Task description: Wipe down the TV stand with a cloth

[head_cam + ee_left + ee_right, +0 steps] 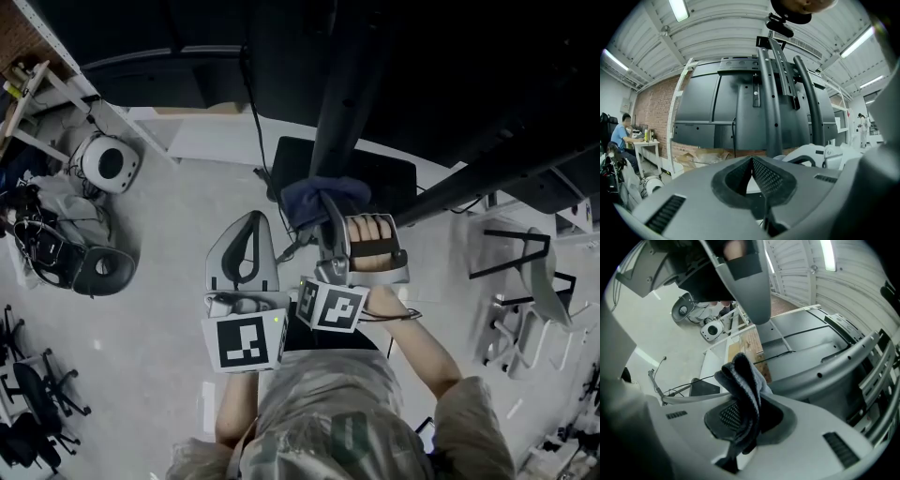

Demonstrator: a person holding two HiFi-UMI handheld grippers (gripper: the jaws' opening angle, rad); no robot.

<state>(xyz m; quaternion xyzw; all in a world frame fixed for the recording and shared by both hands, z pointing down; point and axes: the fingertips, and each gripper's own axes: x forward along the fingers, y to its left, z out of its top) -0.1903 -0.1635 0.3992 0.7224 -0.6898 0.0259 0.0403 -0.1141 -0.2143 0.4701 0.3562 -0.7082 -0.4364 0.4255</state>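
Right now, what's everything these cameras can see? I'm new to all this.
TV stand: one, black, directly ahead, carrying dark screens.
cloth: one, dark blue-grey, pinched in the right gripper, near the stand's column.
round device: one, white, on the grey floor, head view's upper left.
rolling chairs: several, black, lower left.
pale chair: one, right edge.
seated person: one, blue top, far left in the left gripper view.
brick wall: reddish, behind the screens.
left gripper: grey, jaws together, empty.
right gripper: grey, shut on the cloth.
right hand: one, holding that gripper.
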